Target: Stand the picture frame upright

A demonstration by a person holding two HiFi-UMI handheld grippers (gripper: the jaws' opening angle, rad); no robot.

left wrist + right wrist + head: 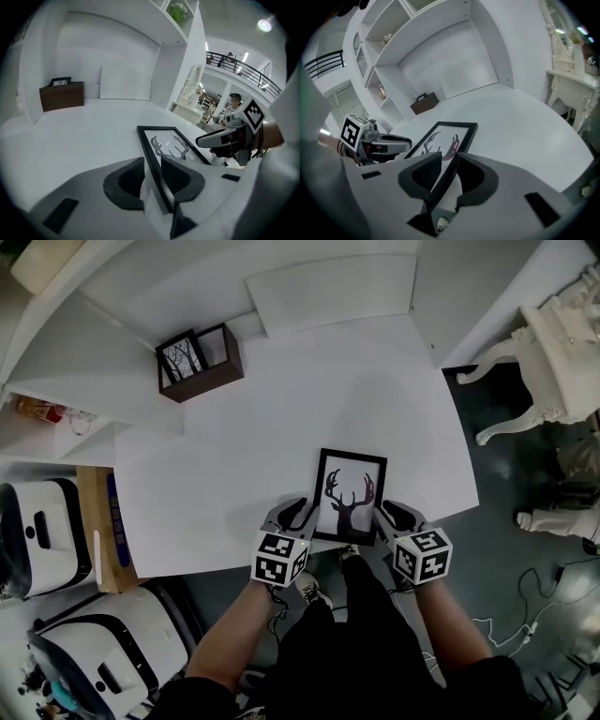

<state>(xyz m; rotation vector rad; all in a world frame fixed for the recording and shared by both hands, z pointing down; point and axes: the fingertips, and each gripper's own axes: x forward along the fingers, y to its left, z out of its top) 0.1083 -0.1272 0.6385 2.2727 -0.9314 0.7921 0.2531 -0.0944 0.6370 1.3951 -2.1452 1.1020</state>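
Note:
A black picture frame [352, 495] with a deer-antler print lies flat on the white table [234, 456], its near end at the table's front edge. My left gripper [302, 512] straddles the frame's left side rail near its lower corner. In the left gripper view the frame [171, 140] runs between the left gripper's [152, 173] dark pads, which do not visibly press it. My right gripper [389, 512] straddles the right rail the same way. In the right gripper view the frame [445, 138] passes between the right gripper's [449, 171] pads. Both grippers are open.
A brown wooden box [200, 364] holding a small tree picture stands at the back left of the table, under white shelves. An ornate white dresser [553, 352] stands to the right. White machines [42, 535] sit on the floor at the left.

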